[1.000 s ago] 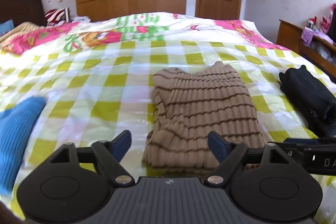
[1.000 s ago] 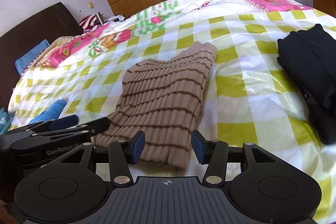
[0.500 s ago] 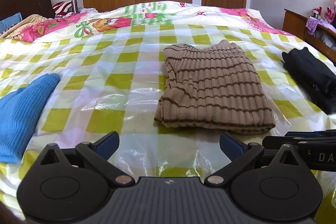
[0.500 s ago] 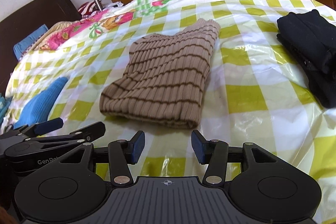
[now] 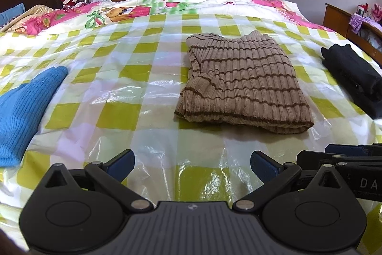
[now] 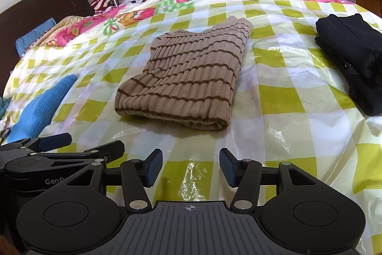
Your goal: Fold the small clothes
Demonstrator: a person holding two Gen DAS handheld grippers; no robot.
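Here, the folded striped sweater (image 5: 243,85) lay mid-frame on the bed (image 5: 152,87), apart from both grippers. The left hand-held gripper (image 5: 192,165) gaped wide, empty; the right hand-held gripper (image 6: 191,167) was opening, seemingly holding nothing.

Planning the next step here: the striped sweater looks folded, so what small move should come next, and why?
Probably swing the left tool toward the blue knit garment at the left. The striped sweater already lies folded flat, both tools are clear of it and hold nothing (the right tool is opening), and the black clothes look folded too. The blue piece seems unfolded.
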